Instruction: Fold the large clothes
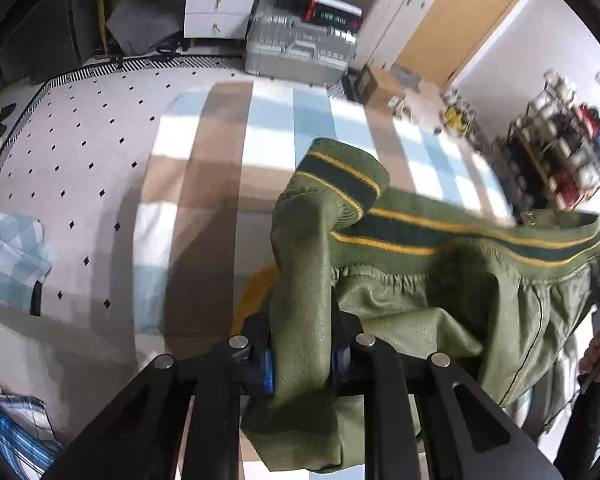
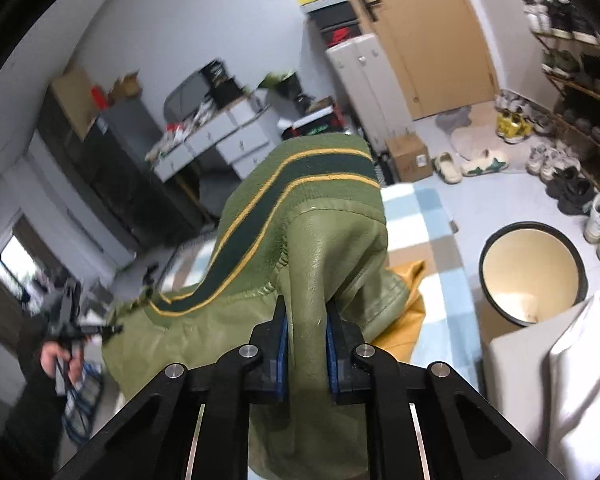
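Observation:
An olive green jacket (image 1: 440, 312) with a ribbed hem striped dark green and yellow hangs stretched between my two grippers above a bed. My left gripper (image 1: 302, 344) is shut on a fold of the green fabric near one cuffed corner (image 1: 340, 176). In the right wrist view the same jacket (image 2: 340, 248) rises between the blue pads, and my right gripper (image 2: 306, 344) is shut on it. The other hand and its gripper (image 2: 70, 320) show at the left edge, at the jacket's far end. A mustard yellow piece (image 2: 404, 320) lies under the jacket.
A checked blue, white and brown blanket (image 1: 260, 140) covers the bed (image 1: 80, 152). A checked shirt (image 1: 8, 256) lies at the left. A silver case (image 1: 300, 48), drawers (image 1: 216, 4), a round bin (image 2: 532, 272), a cardboard box (image 2: 408, 156) and shoes (image 2: 572, 184) stand on the floor around.

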`<control>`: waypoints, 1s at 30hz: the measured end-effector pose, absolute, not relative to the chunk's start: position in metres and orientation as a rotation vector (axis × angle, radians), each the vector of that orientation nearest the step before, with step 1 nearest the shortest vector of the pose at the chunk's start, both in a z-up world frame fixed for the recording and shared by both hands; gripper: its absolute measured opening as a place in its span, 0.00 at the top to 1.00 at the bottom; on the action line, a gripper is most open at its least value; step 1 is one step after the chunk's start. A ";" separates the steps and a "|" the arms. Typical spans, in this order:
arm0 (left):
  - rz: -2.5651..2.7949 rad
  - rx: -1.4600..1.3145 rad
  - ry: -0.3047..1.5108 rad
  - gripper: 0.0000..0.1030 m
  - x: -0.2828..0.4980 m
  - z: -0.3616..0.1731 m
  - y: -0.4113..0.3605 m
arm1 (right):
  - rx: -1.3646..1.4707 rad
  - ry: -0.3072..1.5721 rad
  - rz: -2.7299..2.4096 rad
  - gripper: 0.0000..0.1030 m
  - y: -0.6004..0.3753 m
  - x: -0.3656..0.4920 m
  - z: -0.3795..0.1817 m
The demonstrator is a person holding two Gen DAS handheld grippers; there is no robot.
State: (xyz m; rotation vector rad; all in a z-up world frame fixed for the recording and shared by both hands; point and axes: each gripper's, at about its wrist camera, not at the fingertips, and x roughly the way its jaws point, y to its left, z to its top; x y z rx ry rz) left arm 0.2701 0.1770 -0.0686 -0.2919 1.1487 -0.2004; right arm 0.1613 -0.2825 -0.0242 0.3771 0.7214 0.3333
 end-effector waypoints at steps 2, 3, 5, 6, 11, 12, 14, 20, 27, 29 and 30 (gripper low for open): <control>-0.214 -0.331 1.140 0.87 0.279 -0.064 0.183 | 0.377 0.740 0.289 0.86 -0.287 0.174 -0.026; -0.223 -0.325 1.143 0.87 0.284 -0.064 0.184 | 0.384 0.770 0.249 0.87 -0.291 0.188 -0.032; -0.225 -0.329 1.148 0.87 0.291 -0.073 0.184 | 0.409 0.827 0.207 0.87 -0.296 0.212 -0.048; -0.219 -0.333 1.168 0.87 0.295 -0.081 0.185 | 0.420 0.856 0.185 0.87 -0.297 0.224 -0.059; -0.217 -0.394 1.219 0.86 0.301 -0.116 0.196 | 0.365 0.978 0.100 0.86 -0.286 0.274 -0.117; -0.222 -0.429 1.228 0.86 0.302 -0.120 0.200 | 0.369 0.979 0.101 0.84 -0.286 0.280 -0.121; -0.220 -0.491 1.240 0.76 0.299 -0.123 0.206 | 0.356 0.976 0.096 0.78 -0.288 0.289 -0.126; -0.194 -0.573 1.221 0.36 0.252 -0.092 0.215 | 0.437 0.968 0.173 0.57 -0.302 0.263 -0.115; -0.293 -0.524 1.241 0.19 0.201 -0.114 0.191 | 0.531 0.880 0.337 0.13 -0.319 0.171 -0.114; -0.295 -0.552 1.240 0.19 0.200 -0.129 0.185 | 0.505 0.919 0.337 0.13 -0.313 0.159 -0.129; -0.296 -0.581 1.235 0.19 0.201 -0.134 0.185 | 0.489 0.936 0.356 0.13 -0.308 0.156 -0.135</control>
